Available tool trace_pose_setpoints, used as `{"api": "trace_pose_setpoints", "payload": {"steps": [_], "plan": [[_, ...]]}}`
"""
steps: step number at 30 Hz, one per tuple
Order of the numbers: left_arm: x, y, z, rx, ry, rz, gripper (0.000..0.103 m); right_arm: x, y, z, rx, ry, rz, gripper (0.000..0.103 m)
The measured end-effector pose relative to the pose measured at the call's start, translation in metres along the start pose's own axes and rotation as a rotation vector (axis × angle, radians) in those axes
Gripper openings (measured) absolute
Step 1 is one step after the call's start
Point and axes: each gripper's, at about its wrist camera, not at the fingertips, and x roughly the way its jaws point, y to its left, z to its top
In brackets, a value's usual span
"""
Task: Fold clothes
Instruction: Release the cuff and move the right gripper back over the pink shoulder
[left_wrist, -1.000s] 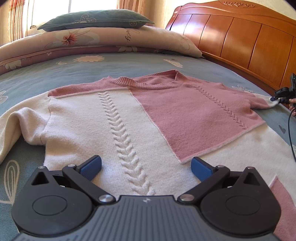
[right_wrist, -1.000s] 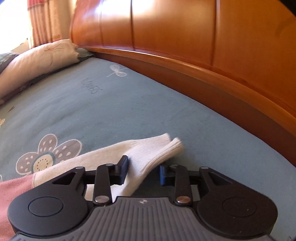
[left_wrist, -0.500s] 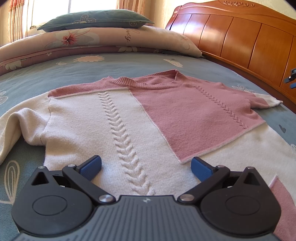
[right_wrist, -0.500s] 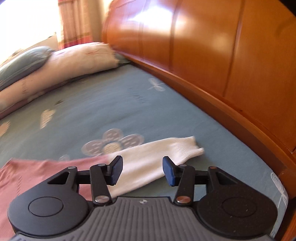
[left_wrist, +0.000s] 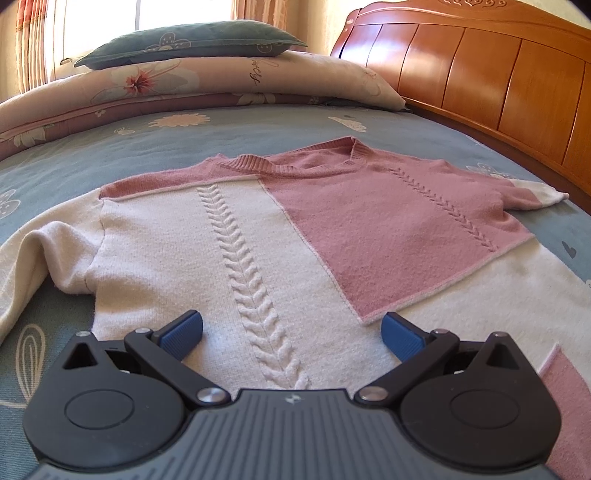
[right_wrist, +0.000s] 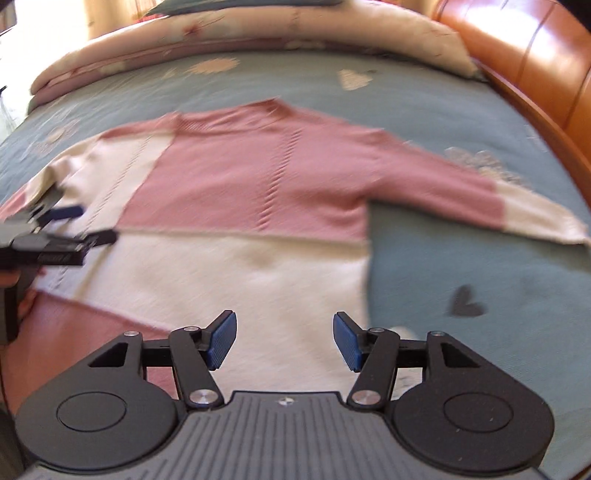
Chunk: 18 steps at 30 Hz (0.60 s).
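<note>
Sweater: I am working over a pink-and-cream sweater (left_wrist: 258, 236), which is lying face up and spread out on the blue flowered bedspread (left_wrist: 258, 125), neckline toward the pillows (left_wrist: 229, 77) and wooden headboard (left_wrist: 498, 70).

Sleeves: One sleeve (right_wrist: 480, 199) is stretching out flat toward the headboard side with its cream cuff on the bedspread; the other (left_wrist: 33, 251) is bunching at the opposite edge.

Left gripper (left_wrist: 291, 332): I am holding it over the cream lower half beside the cable stitch, jaws spread wide, nothing between them.

Right gripper (right_wrist: 284, 339): I am swinging it across the lower body, the view blurring; its jaws are opening and are empty, with only knit beneath.

Step in hand: I appear to be finishing the laying-out stage and lining up both tools for a first fold.

Next move: It probably calls for settling the right hand, then pinching a single edge, likely hem or sleeve, on each side so the knit lifts evenly without dragging or bunching.
</note>
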Motion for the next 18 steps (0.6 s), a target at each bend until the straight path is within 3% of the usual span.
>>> {"api": "trace_pose_setpoints", "payload": {"steps": [4,7,10,13,18], "plan": [[0.0,0.0,0.0,-0.001,0.0,-0.001,0.102,0.019,0.015,-0.027,0.032,0.02,-0.018,0.064],[0.0,0.0,0.0,-0.003,0.0,-0.002,0.102,0.007,0.019,-0.055,0.037,-0.024,-0.024,0.07],[-0.001,0.0,0.0,0.003,0.001,-0.003,0.102,-0.006,0.023,-0.069,0.032,-0.003,-0.026,0.07],[-0.001,0.001,0.0,0.005,0.001,-0.006,0.102,-0.008,0.023,-0.047,0.005,0.009,-0.014,0.069],[0.001,-0.001,0.001,0.012,0.007,-0.002,0.102,0.004,0.02,0.031,-0.051,-0.119,-0.04,0.071]]}}
